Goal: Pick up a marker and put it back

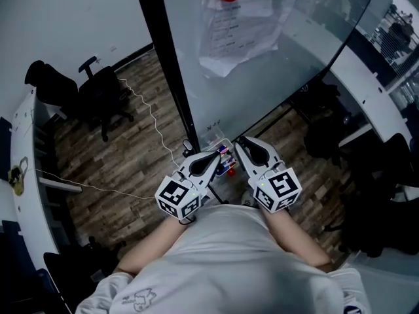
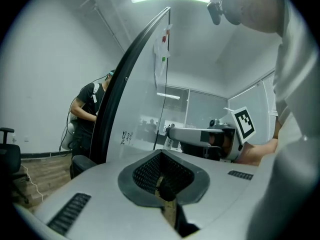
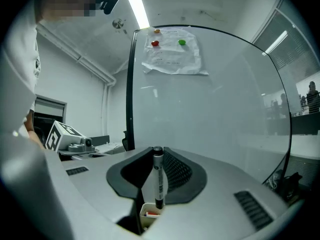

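Observation:
A black marker (image 3: 158, 176) stands upright between the jaws of my right gripper (image 3: 156, 186), which is shut on it. Its lower end hangs just over a small white holder (image 3: 148, 214) with a red marker inside. In the head view the holder (image 1: 226, 165), with several coloured markers, sits at the foot of the whiteboard (image 1: 262, 64). My right gripper (image 1: 243, 144) points at it from the right and my left gripper (image 1: 218, 156) from the left. The left gripper (image 2: 165, 191) has its jaws together with nothing clearly held.
A paper sheet (image 1: 239, 25) hangs on the whiteboard under red and green magnets. Black office chairs (image 1: 101, 97) and a white cable (image 1: 147, 120) are on the wooden floor at left. Curved white desks (image 1: 23, 175) flank both sides. A person (image 2: 87, 114) stands behind the board.

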`<state>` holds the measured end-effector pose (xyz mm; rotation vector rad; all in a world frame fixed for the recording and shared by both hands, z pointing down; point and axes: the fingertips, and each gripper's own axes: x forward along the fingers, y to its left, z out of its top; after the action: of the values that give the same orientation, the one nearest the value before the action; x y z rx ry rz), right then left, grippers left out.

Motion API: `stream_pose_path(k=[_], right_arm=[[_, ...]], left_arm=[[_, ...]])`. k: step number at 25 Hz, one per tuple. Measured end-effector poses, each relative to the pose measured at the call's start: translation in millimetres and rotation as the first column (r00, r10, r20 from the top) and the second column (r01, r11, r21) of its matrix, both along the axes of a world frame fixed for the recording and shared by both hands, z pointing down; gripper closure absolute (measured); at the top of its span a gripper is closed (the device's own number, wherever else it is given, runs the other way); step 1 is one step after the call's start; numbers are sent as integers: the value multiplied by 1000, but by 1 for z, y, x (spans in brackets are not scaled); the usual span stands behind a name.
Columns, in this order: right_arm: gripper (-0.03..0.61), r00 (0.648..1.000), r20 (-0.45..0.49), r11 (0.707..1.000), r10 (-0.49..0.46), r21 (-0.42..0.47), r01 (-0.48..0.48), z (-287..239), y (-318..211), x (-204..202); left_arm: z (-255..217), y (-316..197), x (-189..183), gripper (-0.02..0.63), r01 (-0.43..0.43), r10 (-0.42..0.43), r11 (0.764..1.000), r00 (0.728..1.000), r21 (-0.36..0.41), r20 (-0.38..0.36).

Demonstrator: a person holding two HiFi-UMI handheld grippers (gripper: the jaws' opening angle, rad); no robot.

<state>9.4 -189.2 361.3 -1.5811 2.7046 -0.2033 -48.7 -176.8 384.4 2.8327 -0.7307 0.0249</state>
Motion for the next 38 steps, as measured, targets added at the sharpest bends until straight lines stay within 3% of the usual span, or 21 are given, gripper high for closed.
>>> stream_pose_path(k=[8,13,19,27,38], right_arm=[[508,1000,24,999,14,39,-15,-18,11,-4],[508,999,33,998,22,59,-24,-22,8,0],[508,999,41,997,8,70,-11,-23,8,-1],[508,999,13,997,-40,73,39,-18,4,-1],[508,984,19,983,-179,41,178,-5,-19,3]], left_arm=[[-8,12,1,611,-36,36,999,999,27,6],[-17,12,-2,609,-37,39,998,998,42,-44],[-19,13,-3,609,-21,22,997,999,69,-26],[-8,6,-5,609,33,-33,999,999,28,-12],[-8,-3,-14,609,195,-195,980,981,25,-14]])
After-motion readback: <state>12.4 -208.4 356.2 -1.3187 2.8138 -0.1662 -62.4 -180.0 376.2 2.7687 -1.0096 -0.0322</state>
